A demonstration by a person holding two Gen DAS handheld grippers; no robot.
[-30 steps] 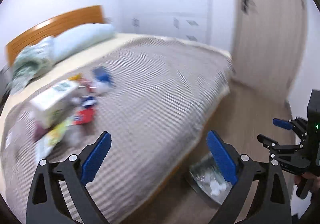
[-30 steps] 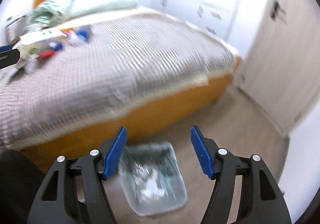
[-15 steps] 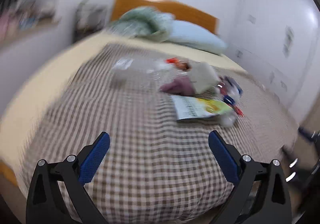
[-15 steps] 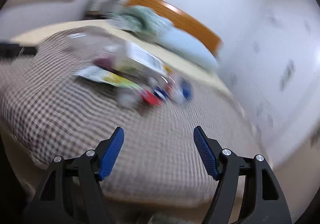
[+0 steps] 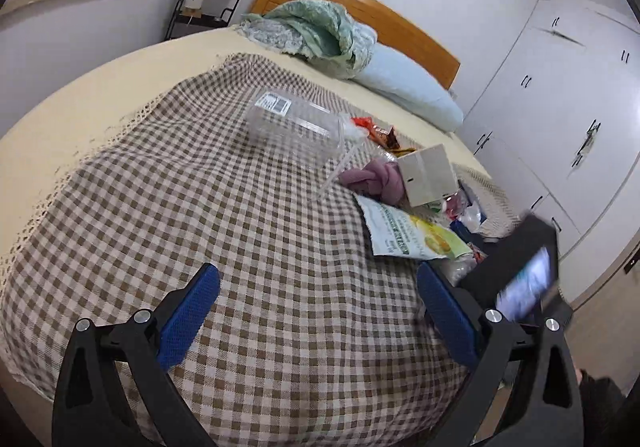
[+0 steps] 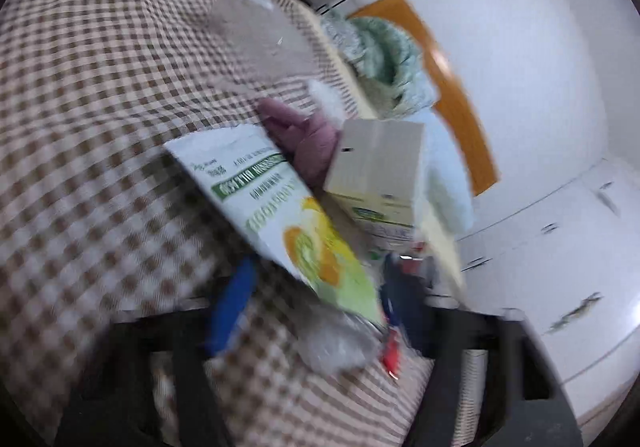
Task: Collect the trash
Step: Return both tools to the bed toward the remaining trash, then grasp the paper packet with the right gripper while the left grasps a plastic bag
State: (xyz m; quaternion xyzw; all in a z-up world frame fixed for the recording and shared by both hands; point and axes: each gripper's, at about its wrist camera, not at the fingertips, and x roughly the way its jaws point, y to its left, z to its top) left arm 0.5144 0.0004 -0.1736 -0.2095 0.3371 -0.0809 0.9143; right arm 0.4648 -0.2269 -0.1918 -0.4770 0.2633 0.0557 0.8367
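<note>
My left gripper (image 5: 316, 311) hangs wide open above the checked bedspread (image 5: 248, 231); my right gripper (image 6: 316, 307) is closing around crumpled clear plastic (image 6: 336, 343) beside the snack bag (image 6: 280, 215)

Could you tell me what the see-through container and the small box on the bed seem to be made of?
The see-through container looks like thin clear glossy plastic: the checked cover shows through it, and it bears a printed label. The small box looks like matte cardboard or paperboard: flat beige faces, crisp folded edges.
</note>
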